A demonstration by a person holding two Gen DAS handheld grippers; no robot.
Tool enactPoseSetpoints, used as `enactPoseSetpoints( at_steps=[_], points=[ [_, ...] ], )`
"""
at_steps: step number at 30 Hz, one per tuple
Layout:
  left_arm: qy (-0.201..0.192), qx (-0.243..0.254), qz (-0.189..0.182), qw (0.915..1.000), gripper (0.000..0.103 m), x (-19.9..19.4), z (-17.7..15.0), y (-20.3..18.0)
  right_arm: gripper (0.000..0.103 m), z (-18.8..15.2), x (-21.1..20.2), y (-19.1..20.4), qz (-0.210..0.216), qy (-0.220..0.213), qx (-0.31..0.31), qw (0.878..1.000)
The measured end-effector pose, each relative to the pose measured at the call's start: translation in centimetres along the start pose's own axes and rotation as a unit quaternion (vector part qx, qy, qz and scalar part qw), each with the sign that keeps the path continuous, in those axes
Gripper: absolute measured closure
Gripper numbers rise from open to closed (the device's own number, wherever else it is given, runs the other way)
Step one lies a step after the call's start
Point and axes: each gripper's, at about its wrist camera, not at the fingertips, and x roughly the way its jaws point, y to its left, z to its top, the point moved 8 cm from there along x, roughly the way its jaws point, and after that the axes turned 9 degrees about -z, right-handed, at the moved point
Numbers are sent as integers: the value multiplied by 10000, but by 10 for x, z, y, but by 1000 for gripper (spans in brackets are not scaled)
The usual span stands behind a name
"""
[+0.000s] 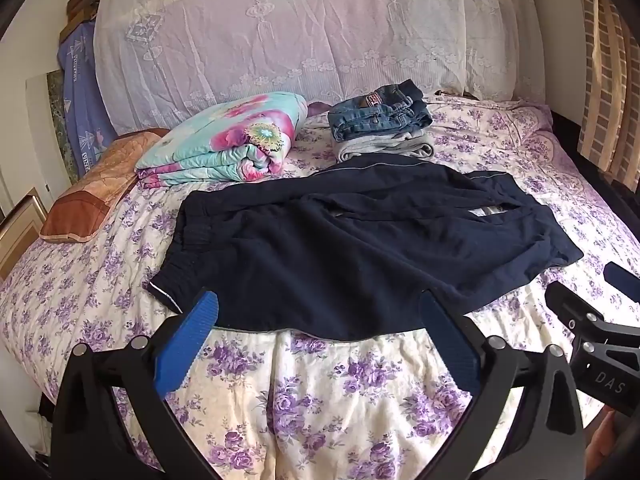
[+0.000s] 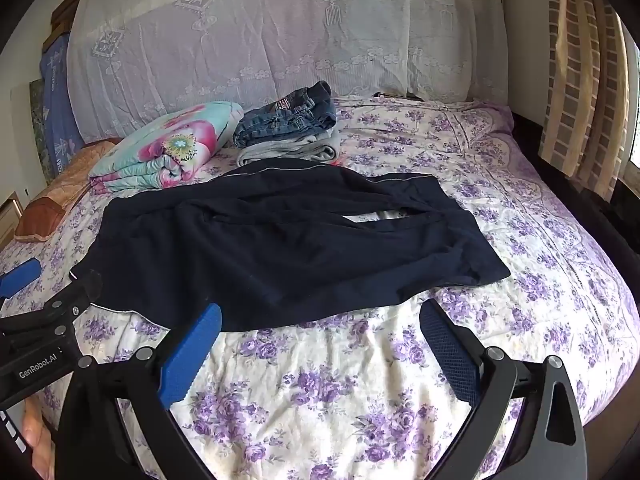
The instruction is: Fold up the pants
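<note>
Dark navy pants (image 1: 360, 248) (image 2: 280, 248) lie spread across the floral bedsheet (image 1: 320, 392), waistband to the left and legs running right, doubled over loosely. My left gripper (image 1: 320, 312) hovers open just above the pants' near edge, nothing between its blue pads. My right gripper (image 2: 320, 320) is also open, over the sheet just in front of the pants' near hem, holding nothing. Each gripper shows at the edge of the other's view: the right gripper (image 1: 612, 300) at the right edge, the left gripper (image 2: 40, 280) at the left edge.
Behind the pants sit a stack of folded jeans (image 1: 380, 116) on grey clothes (image 1: 384, 146), a folded floral quilt (image 1: 224, 144) and an orange pillow (image 1: 92, 192). A lace-covered headboard (image 1: 304, 28) rises at the back; curtains (image 2: 580, 80) hang on the right.
</note>
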Motion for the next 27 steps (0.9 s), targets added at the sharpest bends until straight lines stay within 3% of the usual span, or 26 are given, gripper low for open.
enactPoseSetpoints(
  at_steps=[27],
  points=[
    [10, 1, 50, 10000, 5, 0, -6, 1, 3, -3, 0, 2, 46, -2, 13, 10000]
  ],
)
